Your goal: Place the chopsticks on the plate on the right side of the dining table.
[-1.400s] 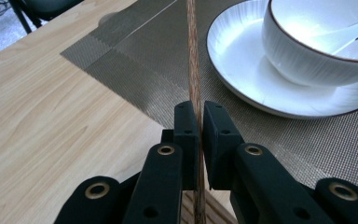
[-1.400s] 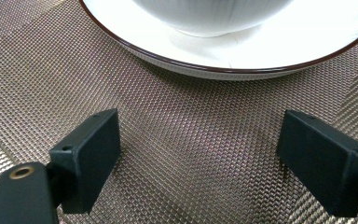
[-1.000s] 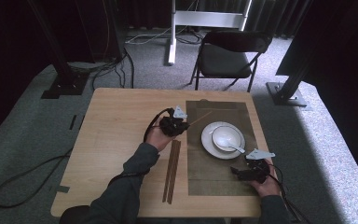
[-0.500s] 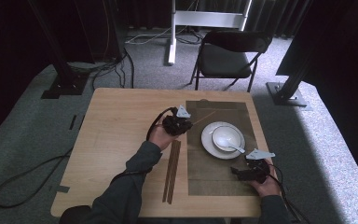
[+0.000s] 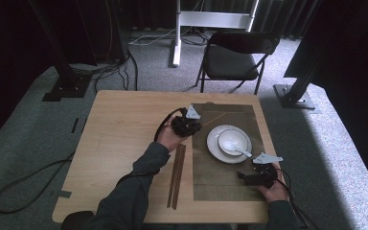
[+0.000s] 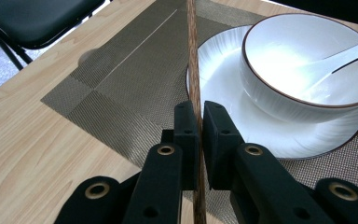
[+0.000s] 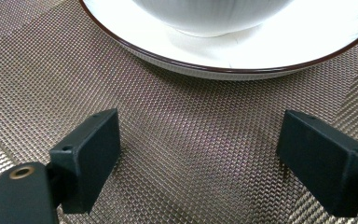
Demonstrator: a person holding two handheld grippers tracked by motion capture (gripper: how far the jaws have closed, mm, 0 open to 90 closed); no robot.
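The left claw (image 5: 195,125) is held mid-scene on a bent, sleeved forearm, its jaws pressed shut on a thin stick. The right claw (image 5: 242,175) rests low at near right, jaws spread wide apart.

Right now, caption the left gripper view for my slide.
Left gripper clamps a brown wooden chopstick beside white bowl.

No legible text or labels anywhere
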